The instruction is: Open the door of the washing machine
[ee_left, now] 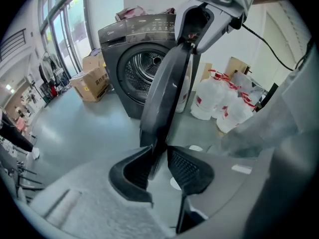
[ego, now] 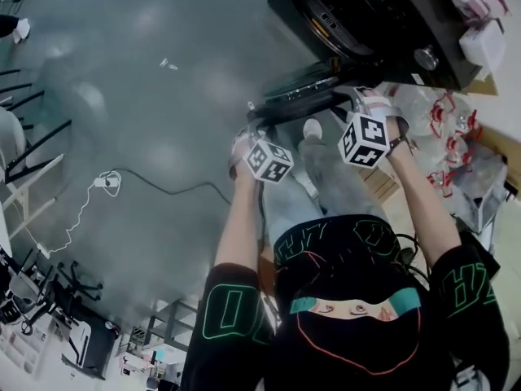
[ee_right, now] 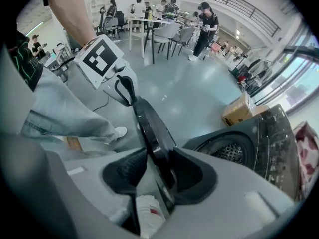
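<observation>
The dark grey washing machine [ego: 407,23] stands at the top right of the head view, its drum [ee_left: 147,66] uncovered. Its round door [ego: 301,96] is swung out, away from the drum. Both grippers are at the door's free rim. My left gripper [ee_left: 160,168] straddles the edge of the door [ee_left: 167,83]; the edge lies against the left pad, and a gap shows at the right pad. My right gripper [ee_right: 157,171] holds the rim of the door [ee_right: 149,128] between its jaws, close to the right jaw, with a gap at the left pad. The left gripper [ee_right: 122,86] appears further along the rim.
Cardboard boxes [ee_left: 92,78] sit left of the machine and several water jugs [ee_left: 219,103] right of it. A white cable [ego: 163,187] trails over the grey floor. The person's legs and shoe [ee_right: 117,132] are under the door. People and tables [ee_right: 164,14] are far off.
</observation>
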The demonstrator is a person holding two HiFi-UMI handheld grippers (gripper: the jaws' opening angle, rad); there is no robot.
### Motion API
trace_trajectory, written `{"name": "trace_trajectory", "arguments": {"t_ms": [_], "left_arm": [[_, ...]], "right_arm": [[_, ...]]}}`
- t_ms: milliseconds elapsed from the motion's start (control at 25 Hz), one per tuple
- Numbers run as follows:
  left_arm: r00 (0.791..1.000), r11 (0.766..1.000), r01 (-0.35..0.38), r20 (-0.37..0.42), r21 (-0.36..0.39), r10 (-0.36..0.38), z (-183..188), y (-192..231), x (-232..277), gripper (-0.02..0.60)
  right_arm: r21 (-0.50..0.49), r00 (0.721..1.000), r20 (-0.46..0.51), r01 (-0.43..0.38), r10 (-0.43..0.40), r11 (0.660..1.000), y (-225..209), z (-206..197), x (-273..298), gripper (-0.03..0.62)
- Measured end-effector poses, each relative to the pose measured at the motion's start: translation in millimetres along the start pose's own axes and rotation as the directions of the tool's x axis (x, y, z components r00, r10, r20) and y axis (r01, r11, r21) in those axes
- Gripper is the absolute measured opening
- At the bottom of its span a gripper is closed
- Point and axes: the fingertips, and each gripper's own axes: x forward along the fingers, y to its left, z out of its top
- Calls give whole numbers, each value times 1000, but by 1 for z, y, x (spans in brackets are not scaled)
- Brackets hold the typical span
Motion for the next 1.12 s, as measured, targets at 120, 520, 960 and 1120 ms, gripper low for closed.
{"name": "trace_trajectory", "arguments": {"t_ms": [120,520,960,1120], "left_arm": [[999,998,-32,-15,-57,31,-6,-23,-2,109],[937,917,-321,-218,-238,271,-22,-90,-12,116],[730,435,-403,3,-806,683,98,-113,-210,11],[651,389,-187,183,-902,737,148,-97,-276,11]], "right_arm": [[-54,1000,17,-4,5,999,12,-8,-3,164],[-315,984,170,11,45,949,48,-34,-9,161],[91,805,586,-174,89,981,41,-17,-117,138],[373,681,728,-295,-80,880,-11,-5,-164,3]]}}
